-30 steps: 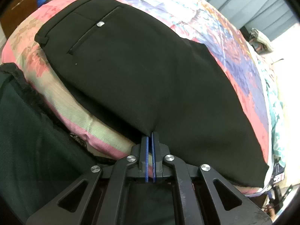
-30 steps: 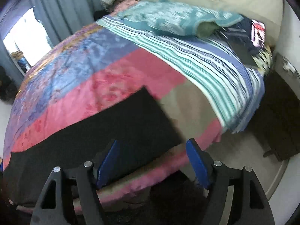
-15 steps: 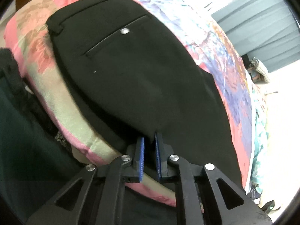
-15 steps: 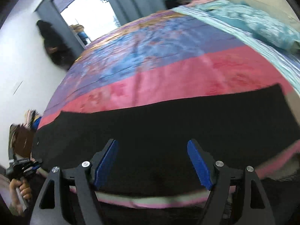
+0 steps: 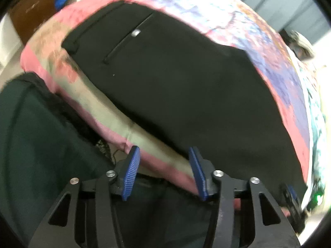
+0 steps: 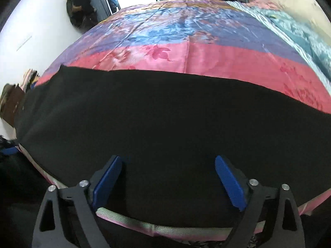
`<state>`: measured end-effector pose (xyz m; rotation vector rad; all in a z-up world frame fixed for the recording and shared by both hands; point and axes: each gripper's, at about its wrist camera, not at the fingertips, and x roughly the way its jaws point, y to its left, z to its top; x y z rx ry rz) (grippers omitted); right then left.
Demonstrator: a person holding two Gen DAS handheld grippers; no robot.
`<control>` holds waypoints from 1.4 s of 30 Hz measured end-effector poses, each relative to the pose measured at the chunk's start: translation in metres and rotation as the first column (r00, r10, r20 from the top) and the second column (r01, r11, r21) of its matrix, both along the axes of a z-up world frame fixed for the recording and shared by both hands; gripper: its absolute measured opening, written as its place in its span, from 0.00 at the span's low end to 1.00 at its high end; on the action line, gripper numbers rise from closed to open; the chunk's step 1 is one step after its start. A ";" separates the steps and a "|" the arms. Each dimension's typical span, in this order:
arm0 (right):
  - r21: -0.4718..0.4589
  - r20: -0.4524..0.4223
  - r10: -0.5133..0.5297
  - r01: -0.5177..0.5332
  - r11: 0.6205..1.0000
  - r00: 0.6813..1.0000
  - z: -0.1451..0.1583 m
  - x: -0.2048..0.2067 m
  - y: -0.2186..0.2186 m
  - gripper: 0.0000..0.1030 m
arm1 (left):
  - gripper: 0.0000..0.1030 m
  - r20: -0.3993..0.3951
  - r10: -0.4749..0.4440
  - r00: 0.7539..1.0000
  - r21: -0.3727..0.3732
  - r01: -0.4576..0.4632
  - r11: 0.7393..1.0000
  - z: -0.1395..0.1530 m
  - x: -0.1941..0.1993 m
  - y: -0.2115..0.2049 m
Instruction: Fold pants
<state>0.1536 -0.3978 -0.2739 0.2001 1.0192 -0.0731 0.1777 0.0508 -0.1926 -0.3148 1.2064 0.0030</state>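
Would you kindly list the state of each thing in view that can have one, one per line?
Pants: lying flat along the near edge of the bed, back pocket up, pocket button fastened, held by neither tool.
Left tool: opening, nothing between its pads, over the bed edge.
Right tool: opening wide, above the pants, not gripping.
Bedspread: spread over the bed.

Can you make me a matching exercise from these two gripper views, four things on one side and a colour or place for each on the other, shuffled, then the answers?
Things:
1. long black fabric pants
2. small round silver pocket button
3. patchwork satin bedspread
4. brown wooden cabinet

Descriptions:
A. pink, blue and purple bands
B. beyond the bed's corner, upper left of the left wrist view
C. spread flat along the near edge of the bed
D. beside the slit of the back pocket

Pairs: 1-C, 2-D, 3-A, 4-B
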 end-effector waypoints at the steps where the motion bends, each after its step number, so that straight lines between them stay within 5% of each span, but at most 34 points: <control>1: -0.009 0.002 0.002 -0.002 1.000 1.000 -0.001 0.000 0.003 0.95 | 0.56 0.038 -0.019 0.999 0.015 0.019 1.000 0.011 -0.005 -0.002; 5: -0.048 0.007 0.018 -0.018 0.999 1.000 -0.005 0.000 0.009 1.00 | 0.84 0.213 -0.081 0.974 0.071 0.067 0.995 0.048 0.011 -0.009; 9: -0.059 0.019 0.023 -0.021 0.998 1.000 -0.007 0.000 0.007 1.00 | 0.86 0.236 -0.125 0.964 0.150 0.091 0.985 0.034 0.073 -0.013; 10: -0.059 0.023 0.025 -0.023 0.998 0.999 -0.006 0.000 0.007 1.00 | 0.80 0.217 -0.132 0.967 0.223 0.083 0.971 0.023 0.086 -0.016; 11: -0.061 0.026 0.026 -0.024 0.998 0.999 -0.007 0.000 0.007 1.00 | 0.63 0.169 -0.129 0.977 0.365 0.060 0.929 0.002 0.100 -0.017; 13: -0.066 0.029 0.027 -0.025 0.997 0.999 -0.007 -0.001 0.009 1.00 | 0.50 0.081 -0.083 0.993 0.496 0.032 0.868 -0.027 0.111 -0.011; 17: -0.074 0.044 0.029 -0.025 0.997 0.999 -0.008 -0.004 0.010 1.00 | 0.60 0.112 0.050 0.992 0.392 -0.091 0.916 -0.019 0.099 0.014; 19: -0.077 0.048 0.029 -0.025 0.997 0.998 -0.009 -0.004 0.011 1.00 | 0.64 0.146 0.040 0.988 0.286 -0.081 0.955 -0.004 0.092 0.007; 21: -0.081 0.043 0.030 -0.027 0.996 0.999 -0.007 -0.003 0.012 1.00 | 0.78 0.183 -0.016 0.983 0.248 -0.030 0.968 0.009 0.087 -0.015; 24: -0.058 0.035 0.037 -0.035 0.998 0.999 0.001 -0.002 0.006 1.00 | 0.87 0.207 -0.164 0.964 0.212 0.120 0.970 0.017 0.087 -0.070; 28: 0.037 0.099 -0.044 0.041 0.998 0.994 0.019 -0.008 -0.030 1.00 | 0.87 0.164 -0.305 0.938 0.246 0.260 0.934 -0.003 0.097 -0.132; 30: 0.058 0.082 -0.078 0.073 0.996 0.994 0.020 -0.007 -0.058 1.00 | 0.87 0.109 -0.314 0.943 0.296 0.271 0.916 -0.021 0.100 -0.147; 34: 0.034 -0.043 -0.094 0.096 0.995 0.995 0.008 0.001 -0.134 0.99 | 0.91 0.118 -0.267 0.957 0.287 0.224 0.931 -0.031 0.092 -0.144; 37: -0.076 -0.069 -0.181 0.176 0.982 0.981 0.004 -0.002 -0.212 0.93 | 0.91 0.109 -0.257 0.960 0.275 0.219 0.936 -0.029 0.089 -0.135; 42: -0.211 -0.020 -0.439 0.425 0.880 0.899 0.028 -0.043 -0.332 0.83 | 0.91 0.111 -0.230 0.967 0.264 0.195 0.945 -0.027 0.076 -0.123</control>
